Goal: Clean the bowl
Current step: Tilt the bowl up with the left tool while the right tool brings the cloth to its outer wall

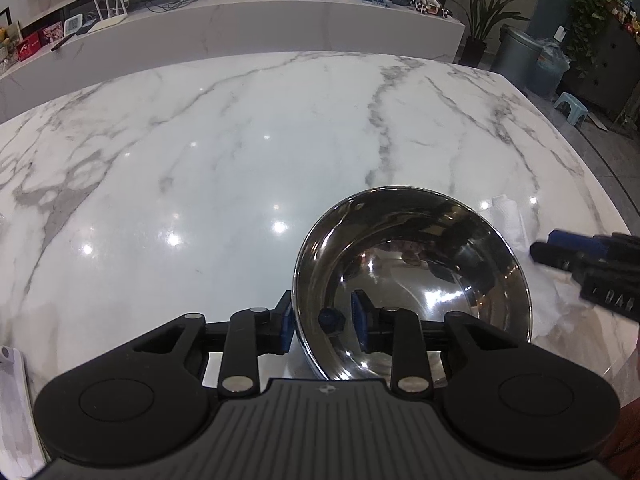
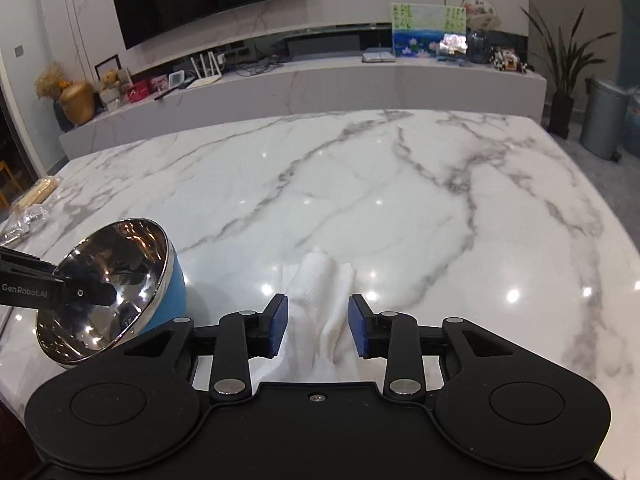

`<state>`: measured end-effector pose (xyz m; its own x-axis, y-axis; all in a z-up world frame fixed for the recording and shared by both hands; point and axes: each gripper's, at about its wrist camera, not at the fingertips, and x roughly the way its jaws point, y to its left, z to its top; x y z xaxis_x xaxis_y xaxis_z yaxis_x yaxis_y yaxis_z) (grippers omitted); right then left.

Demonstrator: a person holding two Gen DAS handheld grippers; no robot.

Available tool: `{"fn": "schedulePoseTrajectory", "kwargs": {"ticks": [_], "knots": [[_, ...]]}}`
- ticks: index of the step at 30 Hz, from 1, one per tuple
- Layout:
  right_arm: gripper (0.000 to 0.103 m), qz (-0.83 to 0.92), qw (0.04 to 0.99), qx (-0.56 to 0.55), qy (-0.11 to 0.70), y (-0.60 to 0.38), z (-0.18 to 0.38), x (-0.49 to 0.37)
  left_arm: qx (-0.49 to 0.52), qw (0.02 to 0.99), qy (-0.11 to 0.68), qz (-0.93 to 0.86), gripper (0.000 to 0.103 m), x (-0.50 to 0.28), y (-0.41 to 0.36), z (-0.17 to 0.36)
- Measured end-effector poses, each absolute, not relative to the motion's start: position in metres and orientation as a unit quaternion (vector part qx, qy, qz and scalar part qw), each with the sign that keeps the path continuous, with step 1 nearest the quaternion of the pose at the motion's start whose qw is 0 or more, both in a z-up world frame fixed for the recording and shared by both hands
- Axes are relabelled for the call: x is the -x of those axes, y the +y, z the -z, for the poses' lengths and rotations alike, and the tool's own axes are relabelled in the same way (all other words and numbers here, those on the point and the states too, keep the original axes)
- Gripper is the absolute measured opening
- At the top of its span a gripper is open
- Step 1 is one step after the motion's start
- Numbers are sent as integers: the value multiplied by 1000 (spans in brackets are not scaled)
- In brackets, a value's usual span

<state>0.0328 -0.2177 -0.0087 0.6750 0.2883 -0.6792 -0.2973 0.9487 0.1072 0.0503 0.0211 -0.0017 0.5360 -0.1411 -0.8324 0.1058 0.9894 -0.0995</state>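
Note:
A steel bowl (image 1: 412, 280) with a blue outside (image 2: 108, 280) stands tilted on the marble table, its mouth turned to the right. My left gripper (image 1: 322, 326) straddles the bowl's near rim, one blue pad outside the wall and one inside. The inner pad stands a little apart from its own reflection, so the jaws do not press. A white cloth (image 2: 320, 280) lies crumpled to the right of the bowl (image 1: 508, 216). My right gripper (image 2: 318, 324) hangs low over the cloth, open, with a fold of cloth between its pads, neither touching it. Its tips (image 1: 560, 256) come in from the right.
The marble table (image 2: 400, 184) stretches far ahead. Clear packets (image 2: 28, 208) lie at its far left edge. A white flat object (image 1: 12, 392) lies at the near left. Behind the table runs a low shelf with ornaments; a grey bin (image 2: 604, 120) stands at the right.

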Motion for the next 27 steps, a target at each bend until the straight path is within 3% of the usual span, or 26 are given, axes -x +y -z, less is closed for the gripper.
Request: {"fn": "schedulePoseTrajectory", "kwargs": {"ticks": [5, 11, 15, 24, 27], "knots": [[31, -160, 914, 39, 371, -204, 18, -29, 23, 875, 479, 68, 28, -49, 22, 2], [14, -155, 913, 49, 375, -199, 28, -35, 24, 873, 482, 65, 28, -48, 24, 3], [10, -159, 912, 35, 376, -203, 25, -37, 18, 873, 482, 67, 28, -46, 22, 1], [10, -237, 866, -241, 368, -260, 9, -45, 0, 874, 481, 60, 21, -41, 19, -2], [10, -270, 842, -279, 376, -261, 12, -45, -1, 872, 487, 57, 16, -41, 20, -1]]}}
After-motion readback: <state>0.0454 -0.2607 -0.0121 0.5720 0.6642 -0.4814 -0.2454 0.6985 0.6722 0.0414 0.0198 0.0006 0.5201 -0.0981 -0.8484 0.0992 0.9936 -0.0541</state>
